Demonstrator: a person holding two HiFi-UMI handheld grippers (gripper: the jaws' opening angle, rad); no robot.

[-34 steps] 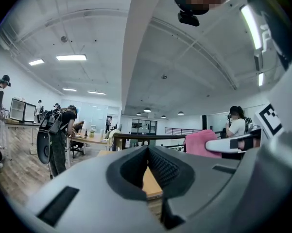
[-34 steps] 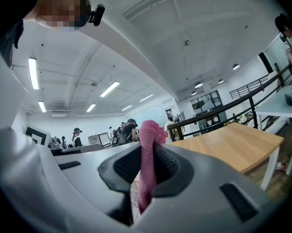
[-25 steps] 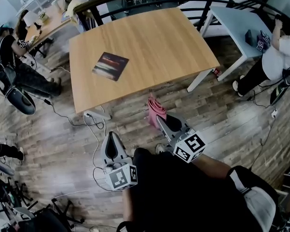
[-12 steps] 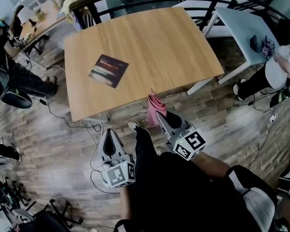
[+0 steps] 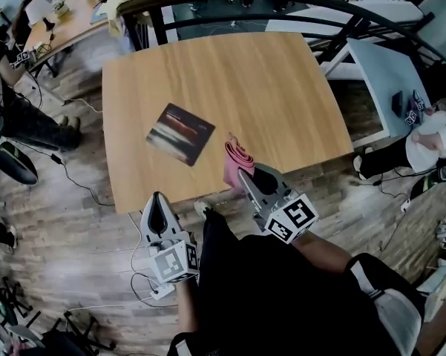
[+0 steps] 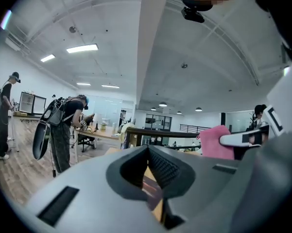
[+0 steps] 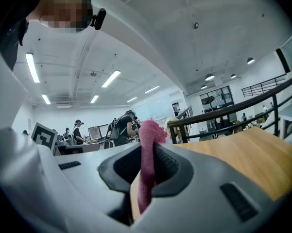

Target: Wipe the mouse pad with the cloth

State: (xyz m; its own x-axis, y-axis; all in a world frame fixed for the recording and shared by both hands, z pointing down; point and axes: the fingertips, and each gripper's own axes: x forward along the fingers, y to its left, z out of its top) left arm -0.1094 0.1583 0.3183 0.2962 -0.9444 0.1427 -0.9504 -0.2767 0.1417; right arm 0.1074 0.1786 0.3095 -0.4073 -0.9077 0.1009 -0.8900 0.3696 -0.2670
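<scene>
right claw [image 5: 242,174] clamping cloth [image 5: 235,159], mouse pad [image 5: 180,133] beyond

The mouse pad [image 5: 180,133] is a thin, dark rectangle with a blurred reddish and pale band across it. It lies flat and askew on the left part of the wooden bench [image 5: 282,87]. The cloth [image 5: 237,160] is pink, bunched into 1 narrow upright strip and pinched in the right claw [image 5: 242,175]. It is near the pad's right side, apart from it.

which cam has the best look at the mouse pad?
Head view: the whole mouse pad lies flat on the table. Left gripper view catches only a sliver past its jaws; right gripper view shows none.
</scene>
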